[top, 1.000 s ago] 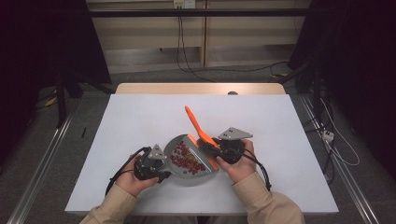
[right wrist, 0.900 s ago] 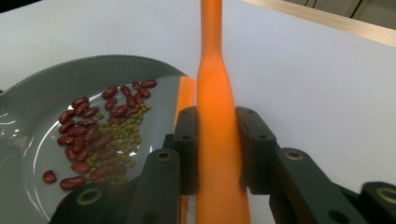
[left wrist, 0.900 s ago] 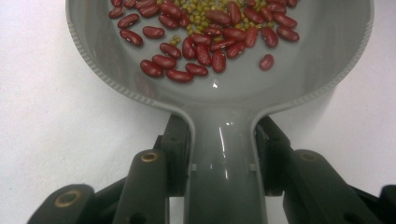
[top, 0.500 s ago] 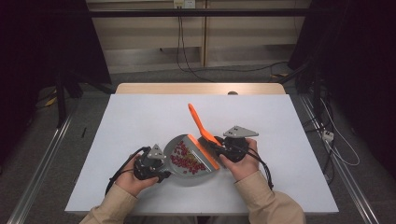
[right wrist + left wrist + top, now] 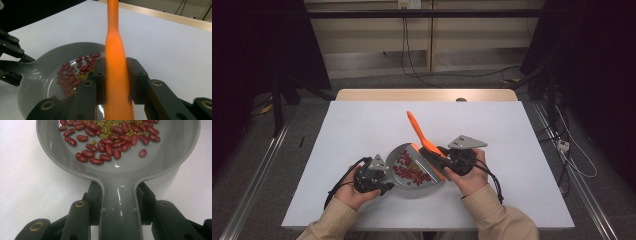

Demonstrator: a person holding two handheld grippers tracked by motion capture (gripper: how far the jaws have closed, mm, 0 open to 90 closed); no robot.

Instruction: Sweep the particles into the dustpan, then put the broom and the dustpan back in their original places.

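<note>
A grey dustpan (image 5: pixel 404 184) lies on the white table and holds red kidney beans (image 5: pixel 409 167) mixed with small green beans. My left gripper (image 5: pixel 379 175) is shut on the pan's handle (image 5: pixel 120 205), one pad on each side; the beans (image 5: pixel 110 142) sit in the bowl ahead. My right gripper (image 5: pixel 439 157) is shut on an orange scraper (image 5: pixel 417 129), whose blade rests along the pan's right edge while its handle points up and away. In the right gripper view the scraper's handle (image 5: pixel 114 50) rises between the pads, with the beans (image 5: pixel 72 72) to its left.
The white table (image 5: pixel 512 140) has free room to the far side, left and right of the pan. A wooden strip (image 5: pixel 427 95) runs along its far edge. Cables and metal rails lie on the floor around the table.
The right hand has shifted slightly and the scraper's handle tip has swung a little. The left hand and the dustpan have kept still.
</note>
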